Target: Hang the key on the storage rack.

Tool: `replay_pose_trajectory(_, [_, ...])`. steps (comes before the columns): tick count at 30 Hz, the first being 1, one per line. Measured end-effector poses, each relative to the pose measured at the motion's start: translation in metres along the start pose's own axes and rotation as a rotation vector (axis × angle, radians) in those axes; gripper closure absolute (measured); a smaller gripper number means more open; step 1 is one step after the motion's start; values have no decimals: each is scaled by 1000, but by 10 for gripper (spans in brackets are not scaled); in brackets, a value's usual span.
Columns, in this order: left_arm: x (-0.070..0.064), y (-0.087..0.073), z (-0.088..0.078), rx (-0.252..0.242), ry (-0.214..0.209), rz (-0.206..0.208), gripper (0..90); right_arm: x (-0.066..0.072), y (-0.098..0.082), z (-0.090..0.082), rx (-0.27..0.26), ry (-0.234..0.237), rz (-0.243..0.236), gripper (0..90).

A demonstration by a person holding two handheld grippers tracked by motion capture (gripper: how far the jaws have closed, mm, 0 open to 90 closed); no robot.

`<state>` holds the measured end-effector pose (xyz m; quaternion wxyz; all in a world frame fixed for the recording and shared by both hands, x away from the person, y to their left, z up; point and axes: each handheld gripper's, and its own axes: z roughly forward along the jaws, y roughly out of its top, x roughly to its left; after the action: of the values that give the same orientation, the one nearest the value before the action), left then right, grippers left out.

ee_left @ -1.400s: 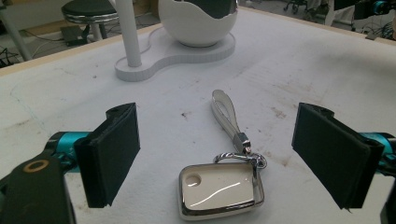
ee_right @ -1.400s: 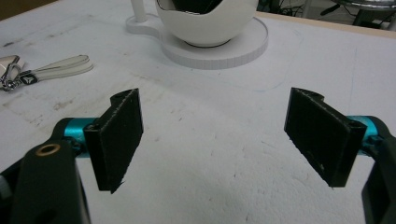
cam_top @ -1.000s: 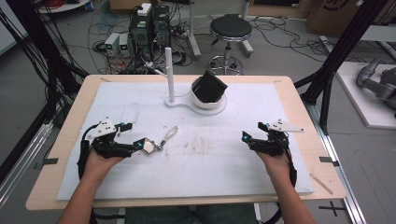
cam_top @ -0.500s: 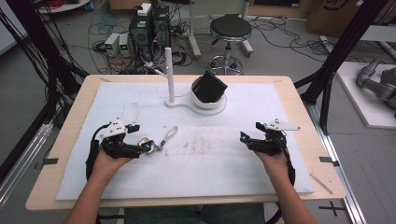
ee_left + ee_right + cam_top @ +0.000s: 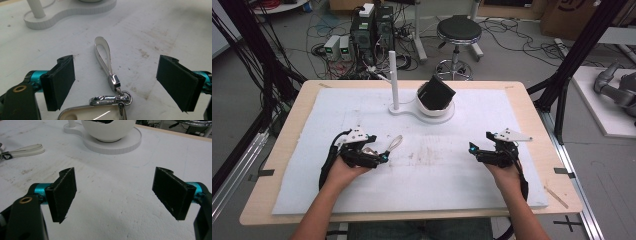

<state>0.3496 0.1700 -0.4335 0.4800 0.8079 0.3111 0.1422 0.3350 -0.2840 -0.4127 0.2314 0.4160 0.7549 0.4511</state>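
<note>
Both grippers resting spread over the tabletop (image 5: 302, 150)

The left gripper (image 5: 116, 82) is standing wide open, fingers (image 5: 61, 80) flanking the keychain strap (image 5: 105, 56) lying between them untouched; the right gripper (image 5: 113, 195) is gaping open too, holding nothing.

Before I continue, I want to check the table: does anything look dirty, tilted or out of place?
The white mat has brownish smudges near its middle. The black box sits tilted in the white bowl.
</note>
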Motion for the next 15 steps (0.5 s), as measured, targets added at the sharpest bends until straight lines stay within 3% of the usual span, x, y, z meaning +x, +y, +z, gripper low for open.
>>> replay_pose_trajectory(9, [-1, 2, 31, 151, 28, 7, 177, 2, -1, 4, 20, -1, -11, 198])
replay_pose_trajectory(14, [-1, 0, 35, 178, 28, 4, 299, 2, -2, 5, 32, -2, -20, 200])
replay_pose_trajectory(15, [-1, 0, 34, 180, 43, 2, 318, 1, -3, 5, 33, -3, -22, 200])
